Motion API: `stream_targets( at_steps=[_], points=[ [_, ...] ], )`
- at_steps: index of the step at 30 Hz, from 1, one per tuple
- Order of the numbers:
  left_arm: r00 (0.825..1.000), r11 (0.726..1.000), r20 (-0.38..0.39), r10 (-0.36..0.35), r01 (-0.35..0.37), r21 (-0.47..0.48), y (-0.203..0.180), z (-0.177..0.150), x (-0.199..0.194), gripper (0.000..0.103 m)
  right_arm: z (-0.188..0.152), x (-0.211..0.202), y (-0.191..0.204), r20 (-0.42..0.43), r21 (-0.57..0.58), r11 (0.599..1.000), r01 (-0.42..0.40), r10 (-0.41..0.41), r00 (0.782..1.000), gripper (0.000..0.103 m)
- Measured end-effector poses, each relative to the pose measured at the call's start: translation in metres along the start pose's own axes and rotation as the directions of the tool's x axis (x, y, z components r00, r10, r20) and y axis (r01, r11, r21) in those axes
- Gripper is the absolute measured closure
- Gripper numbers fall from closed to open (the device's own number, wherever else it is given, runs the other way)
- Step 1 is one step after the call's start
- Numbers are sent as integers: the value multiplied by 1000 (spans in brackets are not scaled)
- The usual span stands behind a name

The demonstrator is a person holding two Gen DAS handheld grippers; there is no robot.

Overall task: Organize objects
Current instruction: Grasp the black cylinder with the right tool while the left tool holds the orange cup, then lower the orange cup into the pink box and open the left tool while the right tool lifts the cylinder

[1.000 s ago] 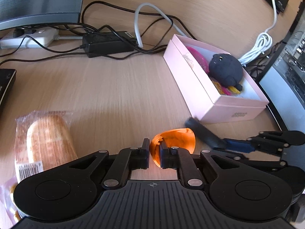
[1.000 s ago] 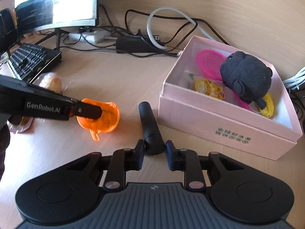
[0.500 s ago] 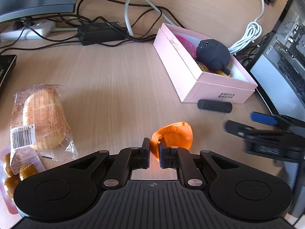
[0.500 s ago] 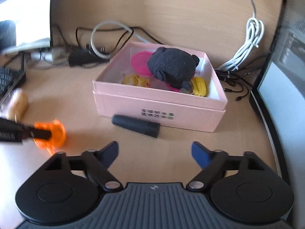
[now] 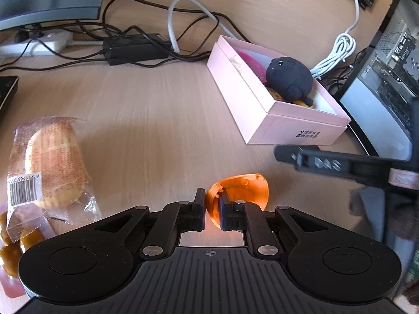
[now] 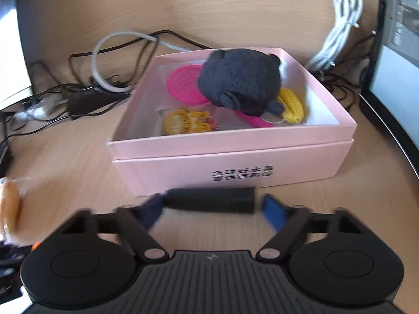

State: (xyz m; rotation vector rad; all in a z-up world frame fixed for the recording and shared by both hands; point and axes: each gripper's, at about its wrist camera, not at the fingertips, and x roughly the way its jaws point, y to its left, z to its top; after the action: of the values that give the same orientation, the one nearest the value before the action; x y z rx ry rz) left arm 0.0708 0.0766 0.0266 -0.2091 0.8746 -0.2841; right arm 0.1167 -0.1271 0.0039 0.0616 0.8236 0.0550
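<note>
Left wrist view. Left hand-held gripper (image 5: pixel 210 213): narrow, clamped on orange piece (image 5: pixel 239 192), held just above bench (image 5: pixel 157 120). Pink box (image 5: pixel 296 128): open, far right of bench, already loaded with black plush (image 5: pixel 289 79) and pink disc (image 5: pixel 248 61), part hidden. Bagged bun (image 5: pixel 52 162): on bench at left, well apart from box, not yet stowed. Brown sweets (image 5: pixel 10 248): at left edge, also unstowed. Right hand-held gripper (image 5: pixel 282 154): seen side-on at right, near box front; opening not readable here. Cables and power brick (image 5: pixel 136 49): behind, not judged part of the job.

Right wrist view. Right hand-held gripper (image 6: pixel 213 209): wide, holding nothing, blue fingertips (image 6: pixel 272 212) either side of black cylinder (image 6: pixel 210 200). Cylinder: lying flat on bench (image 6: pixel 78 157), lengthways against front wall of box (image 6: pixel 235 172); contact with fingers not determinable through blur. Box contents listed: plush (image 6: pixel 239 79), pink disc (image 6: pixel 184 85), yellow charm (image 6: pixel 183 123), yellow corn (image 6: pixel 290 103). Bun (image 6: pixel 9 201): blurred, at far left.

Progress, judged: roughly half. Stowed: four items in box. Outstanding: orange piece (in grasp, not over box), cylinder (beside box, ungrasped), bun, sweets. Likely step in hand: closing on cylinder for transfer into box.
</note>
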Motion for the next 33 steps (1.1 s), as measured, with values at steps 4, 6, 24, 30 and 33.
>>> stream_targets(
  at_steps=[4, 6, 24, 30, 33],
  points=[
    [1000, 997, -28, -3, 5, 71, -10, -4, -12, 93, -13, -31, -1, -4, -40, 999, 12, -12, 1000, 29],
    [999, 994, -33, -14, 17, 104, -16, -8, -24, 94, -21, -56, -4, 5, -64, 998, 8, -7, 1000, 29],
    [982, 960, 146, -118, 75, 269, -87, 84, -93, 94, -15, -186, -32, 192, -213, 976, 49, -7, 981, 28],
    [974, 966, 196, -113, 62, 250, -108, 142, -67, 94, -4, -180, -58, 202, -184, 982, 50, -12, 979, 28],
    [978, 979, 183, -102, 66, 192, -110, 160, -43, 94, -4, -171, -72, 179, -150, 987, 56, -29, 983, 28]
  ],
)
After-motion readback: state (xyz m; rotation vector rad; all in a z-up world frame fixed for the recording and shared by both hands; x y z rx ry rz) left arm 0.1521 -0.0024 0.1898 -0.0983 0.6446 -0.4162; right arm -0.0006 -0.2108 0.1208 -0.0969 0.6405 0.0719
